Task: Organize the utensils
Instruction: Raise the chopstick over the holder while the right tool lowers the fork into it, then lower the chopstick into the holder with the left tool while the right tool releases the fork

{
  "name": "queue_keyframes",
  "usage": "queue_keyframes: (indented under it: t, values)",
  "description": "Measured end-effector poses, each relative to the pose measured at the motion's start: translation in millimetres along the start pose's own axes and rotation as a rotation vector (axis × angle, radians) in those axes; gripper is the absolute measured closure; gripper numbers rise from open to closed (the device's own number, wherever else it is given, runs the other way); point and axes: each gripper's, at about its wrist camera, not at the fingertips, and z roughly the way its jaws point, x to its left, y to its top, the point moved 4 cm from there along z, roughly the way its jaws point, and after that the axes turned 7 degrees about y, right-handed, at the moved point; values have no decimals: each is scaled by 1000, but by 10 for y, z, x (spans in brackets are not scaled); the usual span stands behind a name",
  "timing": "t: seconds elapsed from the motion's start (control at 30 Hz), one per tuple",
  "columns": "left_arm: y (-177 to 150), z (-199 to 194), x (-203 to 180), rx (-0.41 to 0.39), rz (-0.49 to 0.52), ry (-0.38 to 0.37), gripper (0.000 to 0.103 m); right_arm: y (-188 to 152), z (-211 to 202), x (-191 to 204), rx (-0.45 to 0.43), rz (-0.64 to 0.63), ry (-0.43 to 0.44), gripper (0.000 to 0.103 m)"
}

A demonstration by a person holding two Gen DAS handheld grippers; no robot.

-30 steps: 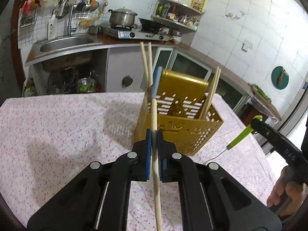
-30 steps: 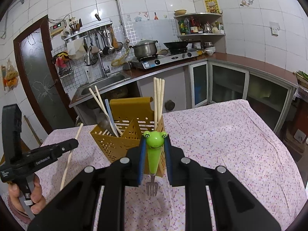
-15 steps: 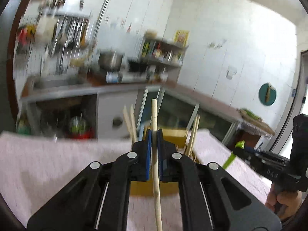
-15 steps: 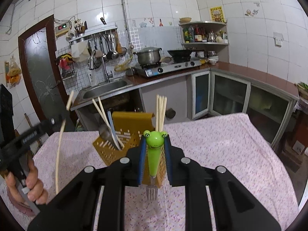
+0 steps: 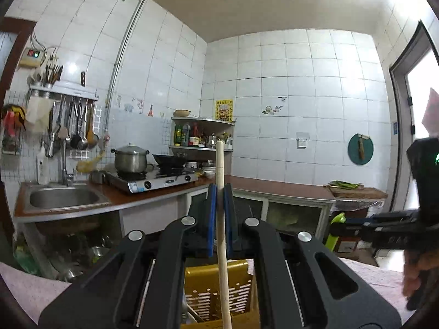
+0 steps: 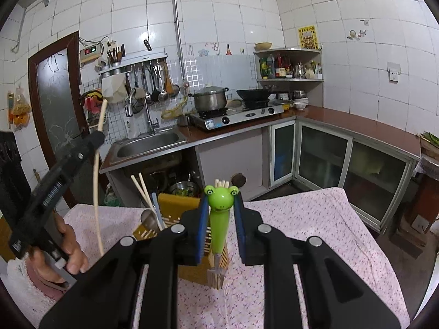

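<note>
Here: left tongs (image 5: 219, 192) clenched on a pale wooden chopstick (image 5: 221, 233), held nearly upright between the blue pads (image 5: 210, 213), top end poking above them, lower end running down out of the picture in front of the yellow utensil holder (image 5: 208, 282). Pointing level toward the kitchen corner, stove (image 5: 153, 182) and sink (image 5: 63, 198) beyond. From the right wrist view, same left tongs (image 6: 94, 139) at the left edge, gripped by a hand (image 6: 63, 249), chopstick (image 6: 96, 192) hanging through them, clear of the holder and above the bench (image 6: 315, 233) with its pink flowered cloth. Right tongs (image 6: 221, 213) grasping a green frog-handled fork (image 6: 219, 219), frog face up, tines (image 6: 216, 271) down, held over the yellow utensil holder (image 6: 175, 203). In the holder: two chopsticks (image 6: 141, 189) leaning left beside a spoon (image 6: 148, 218) in one compartment, a bundle of chopstick tips (image 6: 222, 183) just behind the frog's head; which compartment those sit in, impossible to tell. Seen from the left wrist view, right tongs (image 5: 340, 226) at the right edge, green fork handle (image 5: 334, 233) showing at their tip.
</note>
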Motion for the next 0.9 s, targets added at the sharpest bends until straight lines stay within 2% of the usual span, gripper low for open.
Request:
queue_keyframes:
  t: [0.13, 0.2, 0.23, 0.4, 0.43, 0.53, 0.6, 0.63, 0.83, 0.9]
  values:
    - [-51, 29, 67, -29, -28, 27, 98, 37, 16, -22, -9, 2, -3, 84]
    - [-79, 29, 120, -40, -60, 12, 98, 32, 28, -22, -8, 3, 0, 84]
    - [-97, 37, 160, -38, -88, -13, 98, 31, 33, -18, -7, 1, 1, 84]
    - [-160, 55, 281, 5, -108, 37, 98, -16, 97, 42, -1, 3, 18, 84]
    - [-184, 76, 286, 32, -97, 47, 98, -25, 118, 49, 3, 3, 22, 84]
    - [-258, 124, 273, 111, -13, 158, 98, -30, 153, 84, 7, -3, 31, 84]
    - [-304, 126, 288, 184, -53, 105, 98, -33, 139, 104, 4, -8, 34, 84]
    - [-341, 124, 302, 231, -71, 102, 98, -38, 134, 109, 3, -9, 34, 84]
    - [-438, 205, 267, 376, -69, 77, 98, -72, 149, 132, 13, -8, 33, 84]
    - [-395, 242, 269, 386, -55, 74, 98, -55, 123, 145, 7, -15, 30, 84]
